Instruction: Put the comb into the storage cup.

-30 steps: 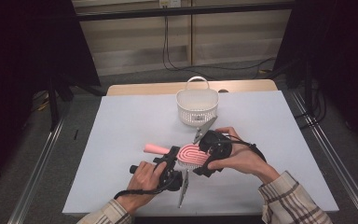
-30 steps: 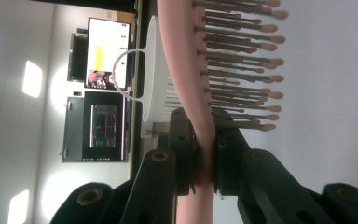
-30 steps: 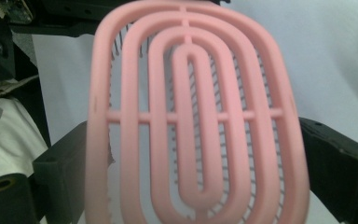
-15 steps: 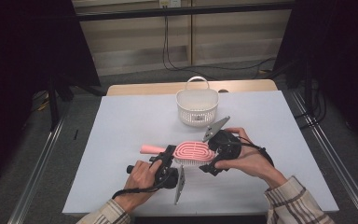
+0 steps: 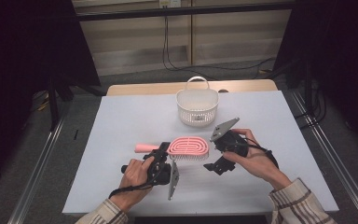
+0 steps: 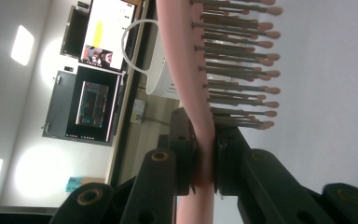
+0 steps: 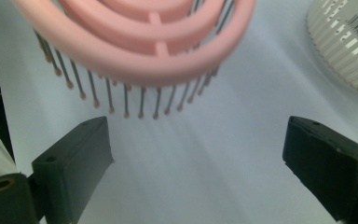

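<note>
Left claw point(image 5: 163, 161) clamped on the pink hairbrush point(image 5: 189, 147), pads pressed tight against the neck where handle meets head, seen in the left gripper view with the brush point(image 6: 200, 93) running straight up between the two black jaws. Bristles with rounded tips sticking out to one side there, toward the pale tabletop point(image 6: 335, 93). In the high view, brush held just above the tabletop point(image 5: 121, 126), near its middle, ribbed back turned upward, bristles pointing down, handle end poking out to the left past the left hand point(image 5: 137, 173).

Right claw point(image 5: 213, 151) standing wide open, nothing gripped. In the right gripper view, its two jaws far apart at the lower corners, with the rounded end of the brush head point(image 7: 135, 42) just ahead and above the gap (slightly blurred, and not touched by either jaw). Bare tabletop point(image 7: 205, 158) between the jaws. Right hand point(image 5: 251, 156) wrapped around that tool's body, just right of the brush head in the high view, close beside it but apart.

White slotted basket point(image 5: 197, 106) with a hoop handle upright behind the brush, toward the far edge, apart from both hands; a corner of its wall point(image 7: 349, 42) and a barcode label at the upper right of the right gripper view. Plaid sleeves at the bottom edge of the high view.
</note>
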The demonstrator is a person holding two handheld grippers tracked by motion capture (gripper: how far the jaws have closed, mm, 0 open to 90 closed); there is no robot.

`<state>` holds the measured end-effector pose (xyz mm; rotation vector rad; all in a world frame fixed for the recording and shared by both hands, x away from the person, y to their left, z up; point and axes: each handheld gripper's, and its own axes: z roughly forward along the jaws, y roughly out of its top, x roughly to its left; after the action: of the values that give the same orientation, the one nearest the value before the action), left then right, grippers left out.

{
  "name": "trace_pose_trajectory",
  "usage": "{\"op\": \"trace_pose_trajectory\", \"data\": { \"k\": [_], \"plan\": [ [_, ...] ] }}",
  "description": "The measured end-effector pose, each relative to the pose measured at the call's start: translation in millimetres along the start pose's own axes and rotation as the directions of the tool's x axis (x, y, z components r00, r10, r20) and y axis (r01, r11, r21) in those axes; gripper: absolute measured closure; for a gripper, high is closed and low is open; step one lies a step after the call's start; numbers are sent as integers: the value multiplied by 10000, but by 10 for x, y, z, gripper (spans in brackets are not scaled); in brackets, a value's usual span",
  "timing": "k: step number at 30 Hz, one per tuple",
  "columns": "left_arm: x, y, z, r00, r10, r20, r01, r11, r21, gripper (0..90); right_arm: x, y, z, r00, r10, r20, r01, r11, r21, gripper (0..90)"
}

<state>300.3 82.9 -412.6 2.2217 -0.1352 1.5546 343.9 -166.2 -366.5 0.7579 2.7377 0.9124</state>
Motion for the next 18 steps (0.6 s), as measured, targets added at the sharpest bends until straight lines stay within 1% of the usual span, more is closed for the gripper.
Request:
{"op": "trace_pose_trajectory", "data": {
  "k": [1,2,4,5,7,9,12,15,16,17,18],
  "plan": [
    [-3,-1,-4,10000,15,-9,-15,10000,33,807,-7,-17,-5,10000,46,-43,-46,10000,-46,71],
    [-4,1,-9,10000,29,-26,-29,10000,39,807,-15,-33,-10,9999,102,43,-102,9999,-36,68],
    [-3,3,-14,10000,25,-26,-25,10000,-46,806,-28,-63,-15,9996,152,220,-148,9997,-185,76],
    [0,6,-20,10000,17,-55,-17,10000,-54,806,-36,-74,-14,9996,188,203,-184,9996,-214,71],
    [16,3,-25,10000,-64,-13,64,9999,-95,806,-51,-89,-14,9992,233,327,-224,9993,-285,71],
    [29,-9,-36,9995,-296,53,296,9995,-75,806,-62,-102,-15,9990,294,331,-279,9986,-457,68],
    [49,-35,-40,9981,-604,96,606,9979,-218,807,-73,-119,-23,9983,396,438,-362,9965,-752,66],
    [72,-58,-42,9957,-902,196,909,9953,-331,806,-69,-134,-28,9968,653,460,-600,9923,-1083,63],
    [87,-67,-45,9944,-1012,299,1021,9943,-310,807,-72,-143,-24,9968,605,520,-540,9914,-1188,64],
    [92,-76,-49,9923,-1203,292,1212,9922,-294,807,-73,-151,-23,9966,584,588,-506,9908,-1258,67],
    [103,-84,-50,9911,-1291,338,1302,9910,-308,807,-74,-160,-20,9962,596,642,-507,9899,-1327,68]
  ]
}}
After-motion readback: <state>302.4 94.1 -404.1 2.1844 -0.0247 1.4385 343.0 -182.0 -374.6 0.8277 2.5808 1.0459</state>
